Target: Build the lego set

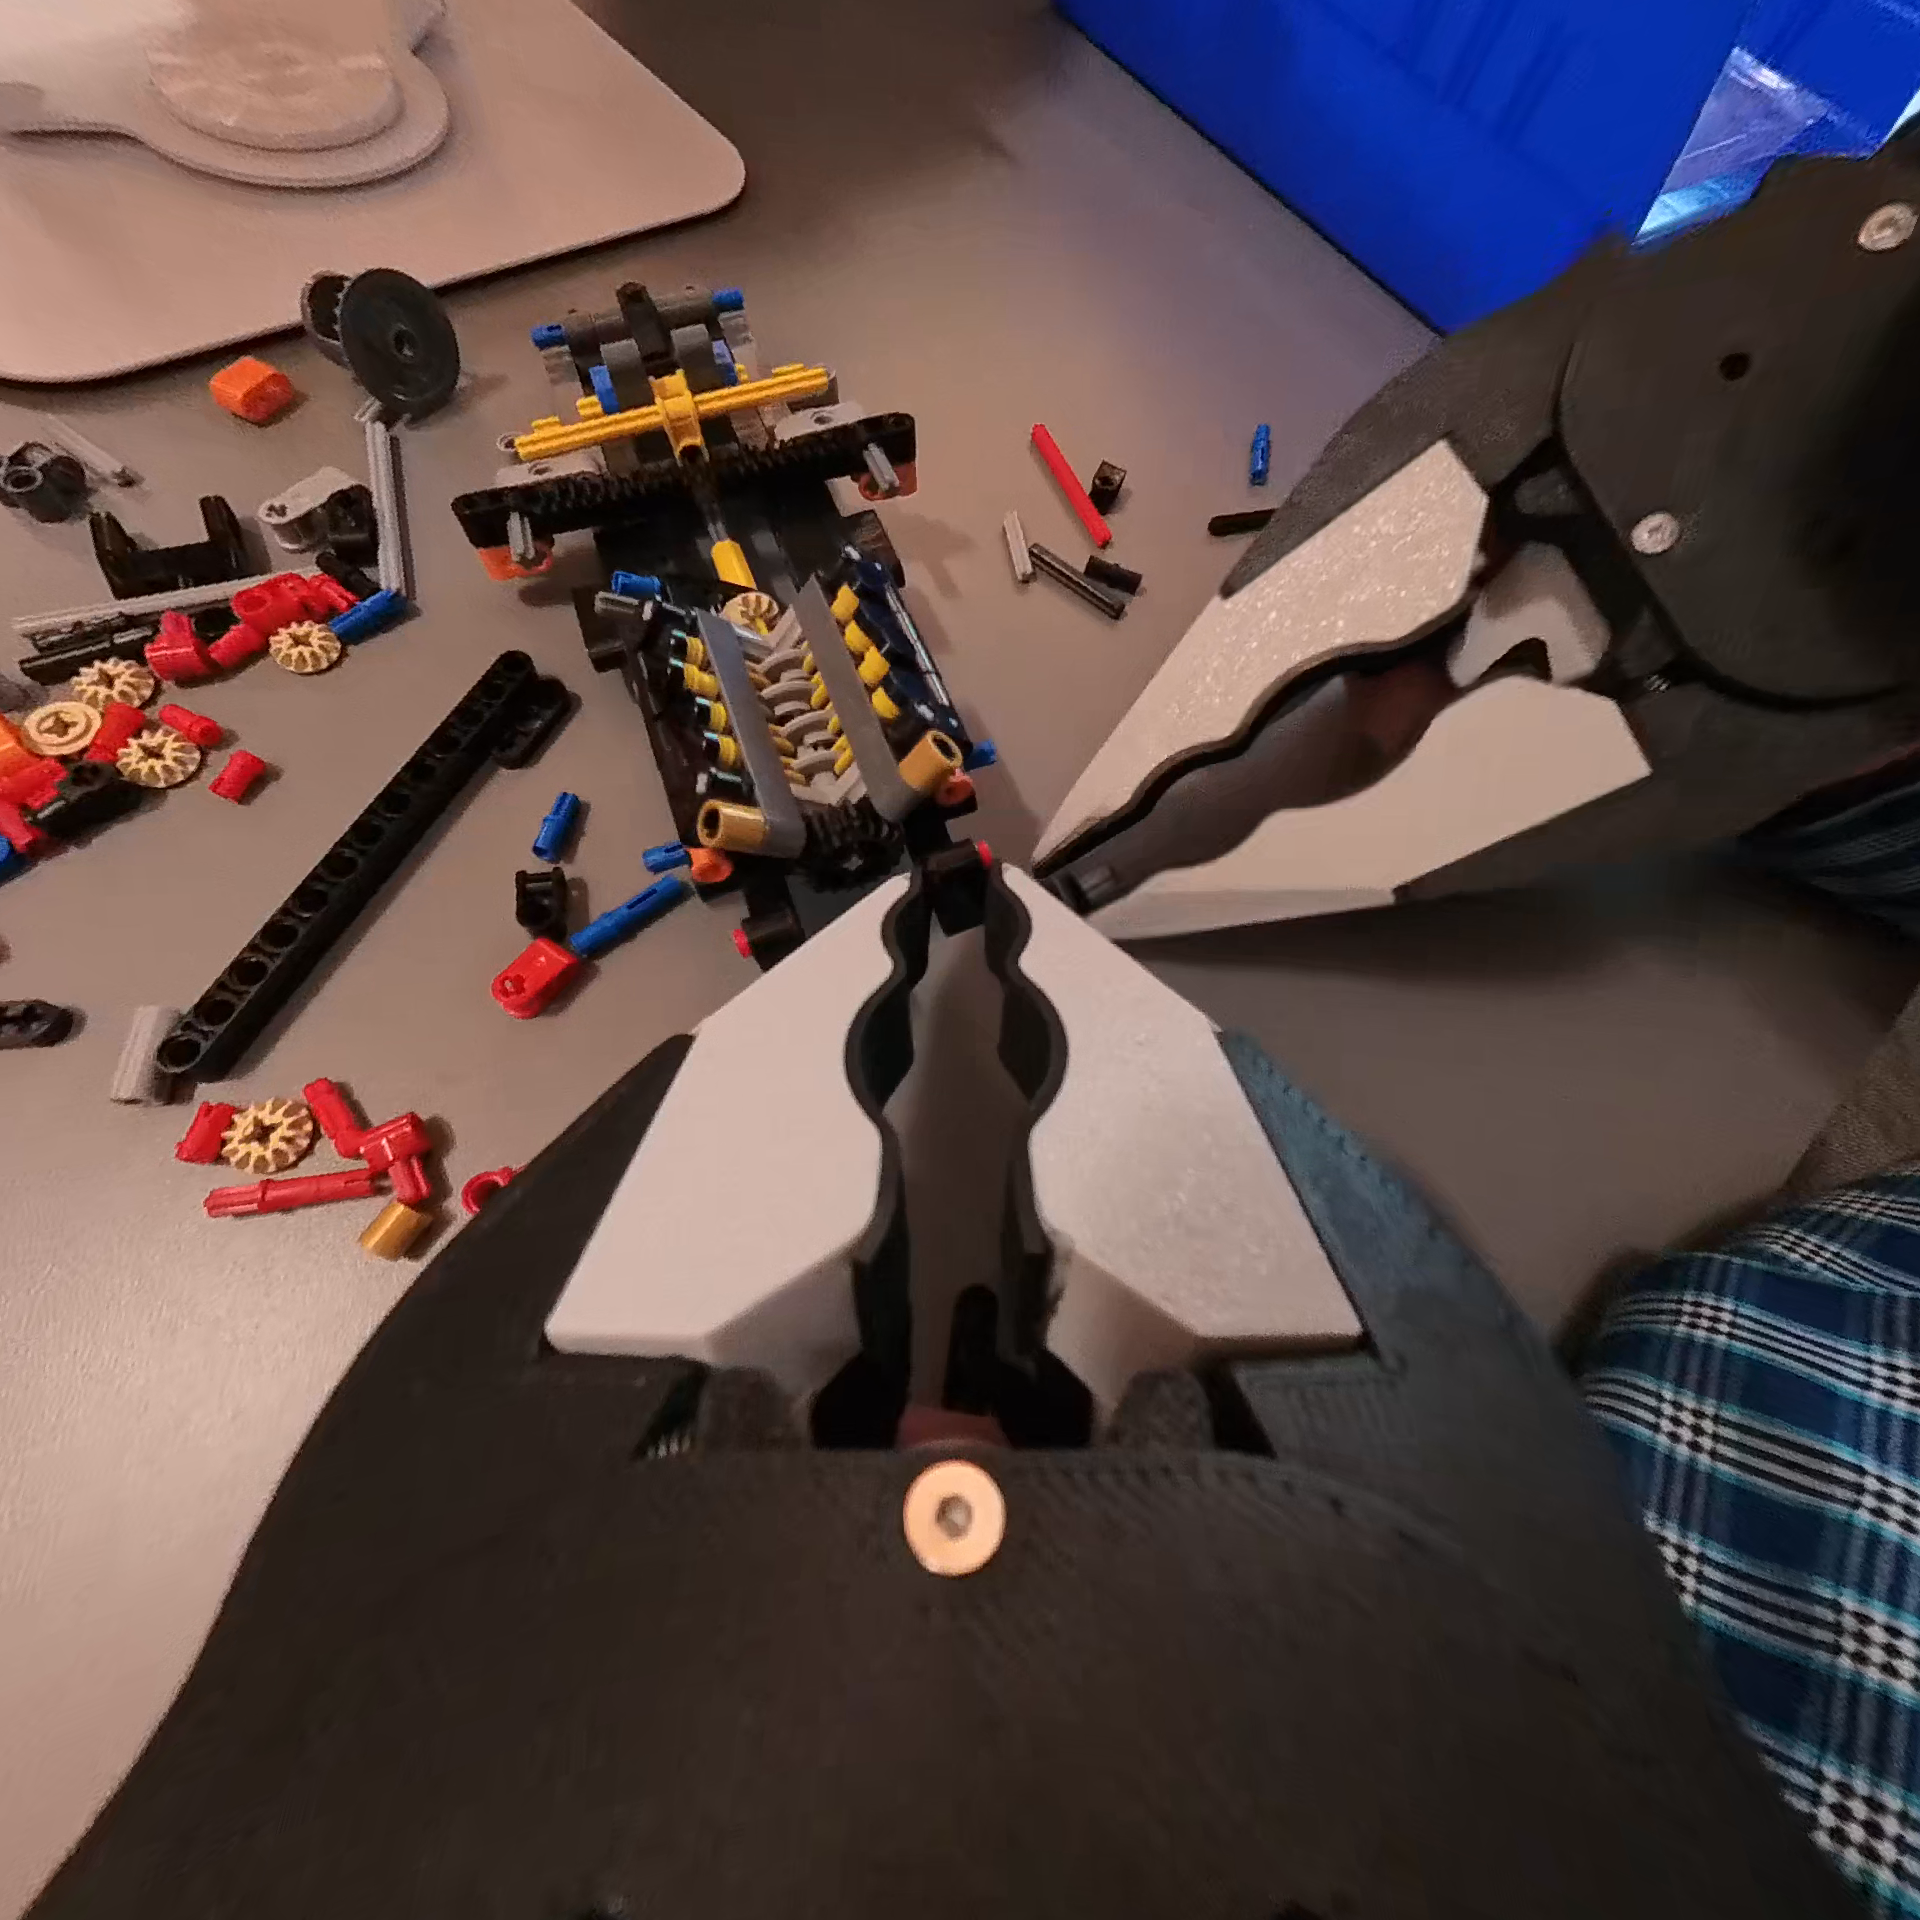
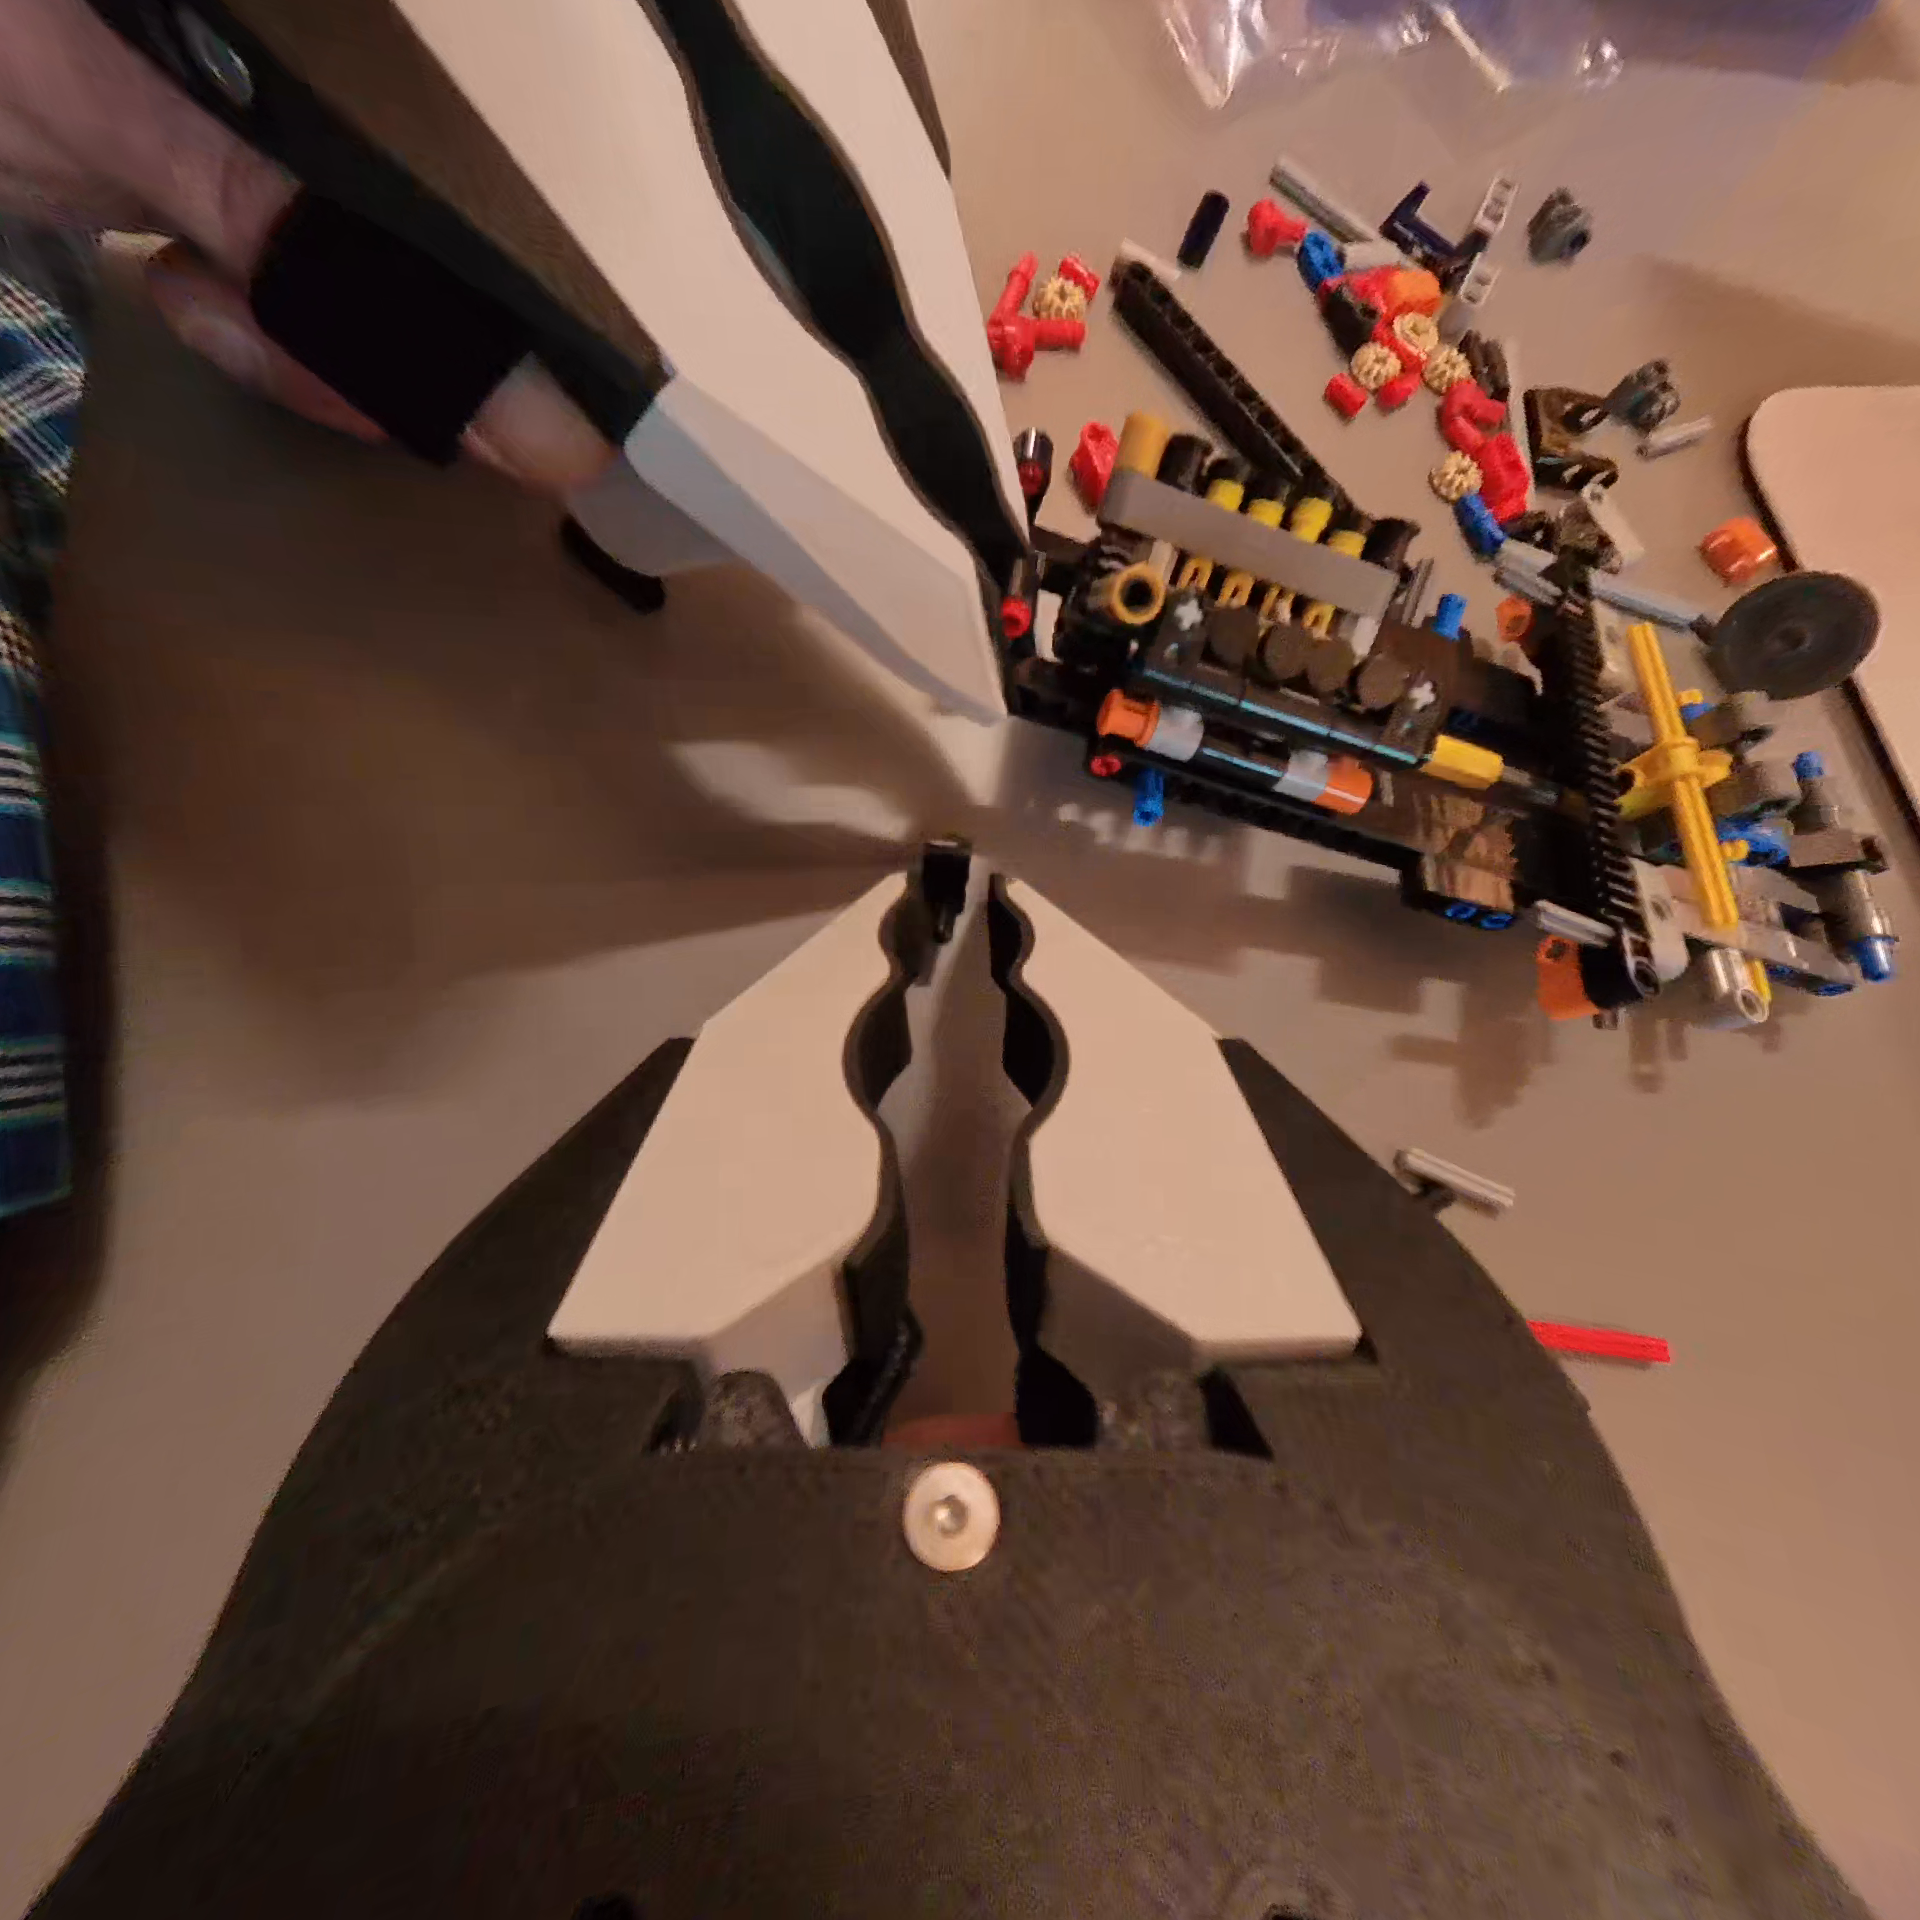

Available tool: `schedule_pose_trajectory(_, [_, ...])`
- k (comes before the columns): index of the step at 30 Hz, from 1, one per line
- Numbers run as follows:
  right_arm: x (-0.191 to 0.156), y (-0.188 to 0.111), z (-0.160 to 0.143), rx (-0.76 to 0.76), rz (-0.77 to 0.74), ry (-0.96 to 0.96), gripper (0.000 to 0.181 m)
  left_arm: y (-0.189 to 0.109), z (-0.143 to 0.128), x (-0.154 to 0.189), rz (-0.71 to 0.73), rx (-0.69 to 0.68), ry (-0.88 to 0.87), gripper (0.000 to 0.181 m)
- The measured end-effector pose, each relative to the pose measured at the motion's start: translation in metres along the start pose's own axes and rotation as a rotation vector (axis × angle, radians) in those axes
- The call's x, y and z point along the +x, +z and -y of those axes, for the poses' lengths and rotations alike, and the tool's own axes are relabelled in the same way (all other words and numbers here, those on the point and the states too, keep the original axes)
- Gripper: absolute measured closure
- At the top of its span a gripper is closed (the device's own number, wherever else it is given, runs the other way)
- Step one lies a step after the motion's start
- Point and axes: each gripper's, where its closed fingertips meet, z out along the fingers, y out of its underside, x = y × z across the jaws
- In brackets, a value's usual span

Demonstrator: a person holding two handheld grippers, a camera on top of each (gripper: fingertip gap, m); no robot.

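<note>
The part-built lego chassis (image 1: 748, 623), black with yellow, grey and blue parts, lies on the grey table. My left gripper (image 1: 961, 883) is shut on the black end piece with a red pin at the chassis's near end. The right wrist view shows the same grip from the side, with the left gripper (image 2: 1013, 592) at the end of the chassis (image 2: 1351, 707). My right gripper (image 2: 948, 873) is shut on a small black lego piece (image 2: 943, 862) and holds it just off the chassis's near end. It also shows in the left wrist view (image 1: 1070, 883), tips close to the left gripper's.
Loose parts lie left of the chassis: a long black beam (image 1: 353, 873), red connectors and tan gears (image 1: 156, 707), a black wheel (image 1: 400, 343). A red axle (image 1: 1070, 483) lies to the right. A grey mat (image 1: 364, 208) and a blue box (image 1: 1403, 135) are at the back. Less than 4 cm separates the two grippers' tips. Both grippers' tips are roughly 20 cm from the black wheel (image 1: 400, 343). My right wrist view (image 2: 1784, 632) looks at it from another angle.
</note>
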Motion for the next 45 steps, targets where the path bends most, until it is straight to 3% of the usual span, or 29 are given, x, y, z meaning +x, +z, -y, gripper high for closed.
schedule_pose_trajectory(7, [0.0,-0.009,-0.003,-0.007,0.005,0.018,0.165,0.002,-0.002,0.002,-0.004,-0.014,0.011,0.173])
schedule_pose_trajectory(18, [-0.002,-0.013,-0.007,0.019,-0.012,0.057,0.176,0.002,-0.003,0.004,-0.014,-0.024,0.021,0.173])
schedule_pose_trajectory(25, [-0.001,-0.013,0.0,0.06,-0.009,0.065,0.176,0.008,-0.019,0.008,-0.02,-0.128,0.043,0.169])
schedule_pose_trajectory(31, [-0.002,-0.021,0.006,0.114,0.009,0.093,0.176,0.002,-0.02,0.009,-0.006,-0.113,0.081,0.139])
schedule_pose_trajectory(34, [-0.004,-0.029,0.013,0.176,0.057,0.142,0.176,-0.008,-0.019,0.006,0.04,-0.072,0.12,0.135])
schedule_pose_trajectory(39, [-0.015,-0.042,0.028,0.288,0.171,0.17,0.176,-0.027,0.001,0.032,0.058,0.085,0.369,0.161])
schedule_pose_trajectory(45, [-0.022,-0.047,0.035,0.334,0.229,0.16,0.176,-0.023,0.007,0.05,-0.013,0.095,0.512,0.171])
